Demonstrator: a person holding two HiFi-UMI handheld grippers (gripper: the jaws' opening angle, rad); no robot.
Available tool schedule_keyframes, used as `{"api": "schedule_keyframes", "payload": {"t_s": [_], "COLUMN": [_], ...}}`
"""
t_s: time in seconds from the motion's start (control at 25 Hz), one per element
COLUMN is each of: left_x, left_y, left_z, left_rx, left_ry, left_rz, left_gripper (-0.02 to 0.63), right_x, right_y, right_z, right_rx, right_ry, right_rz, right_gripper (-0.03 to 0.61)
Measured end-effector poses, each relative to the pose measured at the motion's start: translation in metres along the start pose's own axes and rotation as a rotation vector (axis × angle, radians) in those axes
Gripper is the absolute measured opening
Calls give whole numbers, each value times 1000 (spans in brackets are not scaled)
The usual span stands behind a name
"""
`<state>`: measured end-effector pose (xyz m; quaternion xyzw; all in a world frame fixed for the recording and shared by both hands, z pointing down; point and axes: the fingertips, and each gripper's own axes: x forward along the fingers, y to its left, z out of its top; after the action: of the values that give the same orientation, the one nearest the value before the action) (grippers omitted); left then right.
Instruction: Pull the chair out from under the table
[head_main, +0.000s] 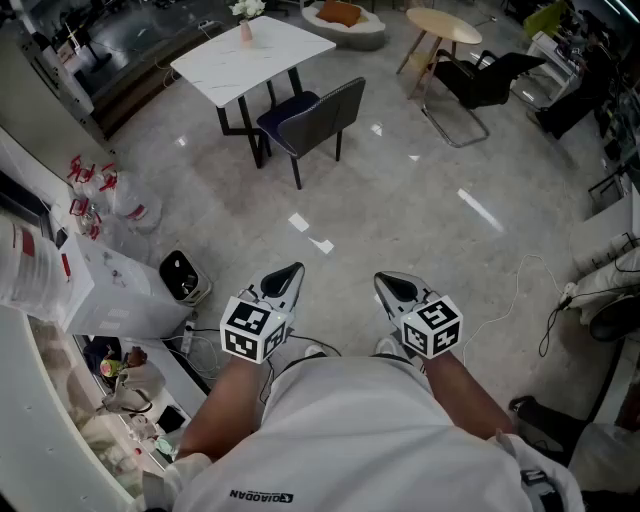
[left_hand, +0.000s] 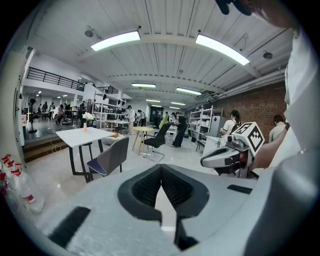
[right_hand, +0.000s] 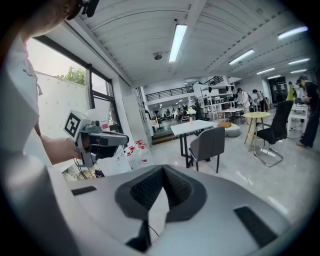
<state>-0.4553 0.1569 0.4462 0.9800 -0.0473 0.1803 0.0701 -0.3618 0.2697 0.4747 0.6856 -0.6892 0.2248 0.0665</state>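
Approach stage: left tongs (head_main: 289, 274), right tongs (head_main: 391, 285) were closed on nothing. Grey blue-seated chair (head_main: 318, 113) stood well ahead, at white rectangular table (head_main: 252, 52). Next, likely: walk up, grip backrest.

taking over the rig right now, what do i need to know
Left gripper: shut, empty, held out in front of the body.
Right gripper: shut, empty, beside the left one.
Chair: grey, pushed up to the white table across the floor, well out of reach.
Done: nothing yet; the chair is untouched.
Left: walk over, grip the backrest, pull the chair clear of the table.
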Motion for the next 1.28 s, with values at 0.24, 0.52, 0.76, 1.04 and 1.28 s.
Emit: {"api": "schedule_keyframes", "payload": {"t_s": [0.24,0.52,0.76,1.04,1.28], "left_x": [-4,-9,-12,-22,-24], "left_y": [3,6,7,12,15], "left_z": [1,-2,-7,-19,-36], "left_rx": [3,-2,-13,-15,-38], "left_ry": [-3,-2,7,16,33], "left_rz": [-9,-15,-32,-52,-74], "left_gripper": [6,5,5,5,5], "right_x": [3,5,8,7,4], "right_y": [7,13,19,26,30], "right_z": [1,3,7,1,-14], "right_rx": [-1,15,37,30,48], "right_ry": [5,-9,-20,-16,16], "right_rz": [-1,-2,-8,-61,-99], "right_gripper": [3,3,5,6,6]}}
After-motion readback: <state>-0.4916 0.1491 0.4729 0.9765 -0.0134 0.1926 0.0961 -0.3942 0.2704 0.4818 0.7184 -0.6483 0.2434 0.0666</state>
